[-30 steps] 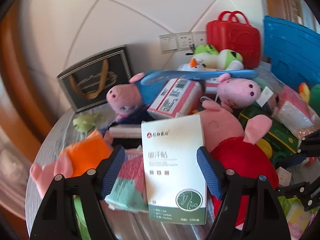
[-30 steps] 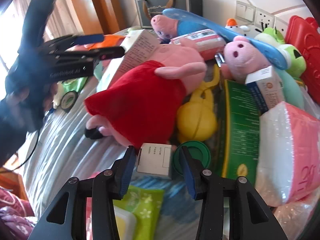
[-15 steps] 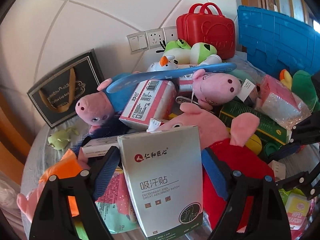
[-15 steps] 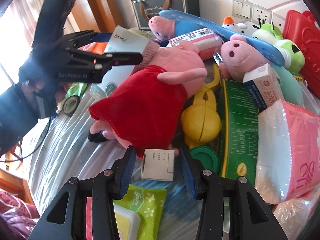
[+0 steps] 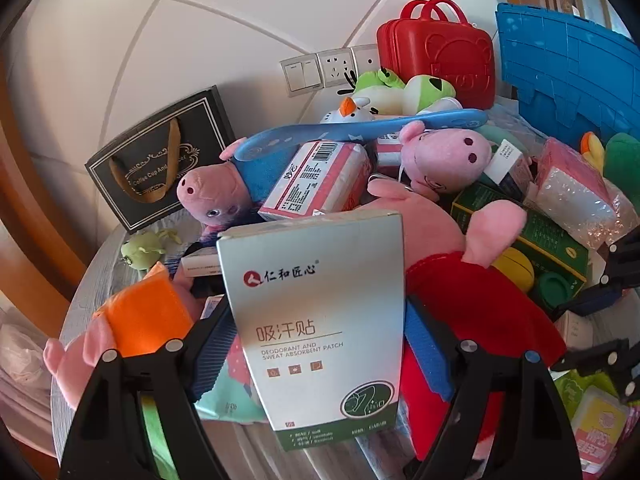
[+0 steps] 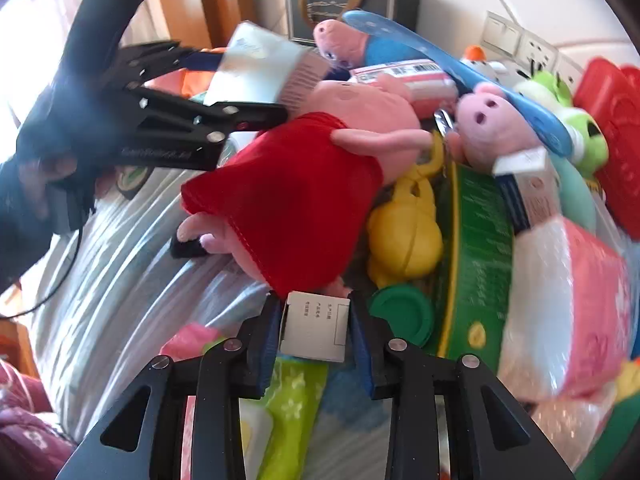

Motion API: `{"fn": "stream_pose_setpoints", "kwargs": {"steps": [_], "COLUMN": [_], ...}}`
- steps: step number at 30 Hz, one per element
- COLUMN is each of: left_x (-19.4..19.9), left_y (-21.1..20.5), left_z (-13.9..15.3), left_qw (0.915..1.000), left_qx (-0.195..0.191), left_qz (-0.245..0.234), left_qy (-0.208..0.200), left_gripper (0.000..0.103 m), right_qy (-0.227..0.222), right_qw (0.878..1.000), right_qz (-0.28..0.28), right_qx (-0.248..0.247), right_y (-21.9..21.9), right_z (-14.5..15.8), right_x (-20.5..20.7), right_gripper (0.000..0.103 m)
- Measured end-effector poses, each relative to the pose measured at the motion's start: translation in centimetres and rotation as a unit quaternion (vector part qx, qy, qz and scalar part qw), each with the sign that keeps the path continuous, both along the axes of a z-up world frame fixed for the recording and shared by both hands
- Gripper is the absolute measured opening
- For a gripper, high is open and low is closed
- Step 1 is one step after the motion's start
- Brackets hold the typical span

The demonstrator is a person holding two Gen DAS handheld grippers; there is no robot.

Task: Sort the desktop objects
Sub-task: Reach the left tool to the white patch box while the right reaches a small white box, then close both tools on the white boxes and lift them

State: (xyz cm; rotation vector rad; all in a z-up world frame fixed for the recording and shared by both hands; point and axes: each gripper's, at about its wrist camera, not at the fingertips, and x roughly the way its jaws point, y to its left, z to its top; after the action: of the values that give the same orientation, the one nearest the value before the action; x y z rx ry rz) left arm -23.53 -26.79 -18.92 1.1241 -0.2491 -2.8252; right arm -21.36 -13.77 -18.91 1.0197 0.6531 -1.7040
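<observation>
Both grippers holding boxes over the cluttered desk (image 6: 120,264).
L gripper (image 5: 316,344) fingers pinch deodorant patch box (image 5: 320,320), lifted beside red-dress pig plush (image 5: 472,304); R gripper (image 6: 314,328) fingers pinch small white box (image 6: 314,330) near green lid (image 6: 404,314).

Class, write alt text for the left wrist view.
The left tongs grip an upright grey-green sweat patch box above a cluttered table. Behind it lie pig plush toys, a red case and a black gift bag.

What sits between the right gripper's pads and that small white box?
Nothing visible: the right gripper has its blue pads against both sides of the small white box, below the red-dressed pig plush.
</observation>
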Motion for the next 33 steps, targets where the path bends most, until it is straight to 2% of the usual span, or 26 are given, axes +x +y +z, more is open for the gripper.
{"fn": "stream_pose_setpoints", "kwargs": {"steps": [5, 9, 14, 20, 25, 30, 33], "left_x": [1.3, 2.1, 3.4, 4.7, 6.1, 7.2, 7.5], "left_y": [0.8, 0.5, 1.1, 2.5, 4.4, 7.9, 11.0], "left_z": [0.2, 0.8, 2.7, 5.5, 9.1, 13.4, 16.8], "left_qw": [0.9999, 0.9994, 0.9987, 0.9974, 0.9938, 0.9864, 0.9772], "left_qx": [0.007, 0.02, 0.014, 0.0, -0.009, -0.021, -0.015], "left_qz": [0.012, 0.023, 0.023, 0.01, -0.014, -0.063, -0.11], "left_qy": [0.007, 0.017, 0.045, 0.071, 0.11, 0.15, 0.181], "left_gripper": [0.08, 0.079, 0.079, 0.079, 0.079, 0.079, 0.079], "right_qy": [-0.055, -0.046, -0.037, -0.006, 0.03, 0.075, 0.113], "right_qw": [0.998, 0.998, 0.998, 0.997, 0.992, 0.983, 0.972], "right_qz": [-0.027, -0.035, -0.037, -0.047, -0.066, -0.104, -0.137], "right_qx": [-0.024, -0.027, -0.042, -0.069, -0.102, -0.133, -0.152], "right_y": [1.9, 2.5, 3.6, 4.5, 6.2, 9.6, 12.5], "right_z": [0.8, 1.8, 3.8, 7.5, 11.2, 16.0, 19.5], "right_x": [-1.4, -1.3, -0.1, 0.7, 1.5, 2.1, 2.6], "right_gripper": [0.03, 0.03, 0.03, 0.03, 0.03, 0.03, 0.03]}}
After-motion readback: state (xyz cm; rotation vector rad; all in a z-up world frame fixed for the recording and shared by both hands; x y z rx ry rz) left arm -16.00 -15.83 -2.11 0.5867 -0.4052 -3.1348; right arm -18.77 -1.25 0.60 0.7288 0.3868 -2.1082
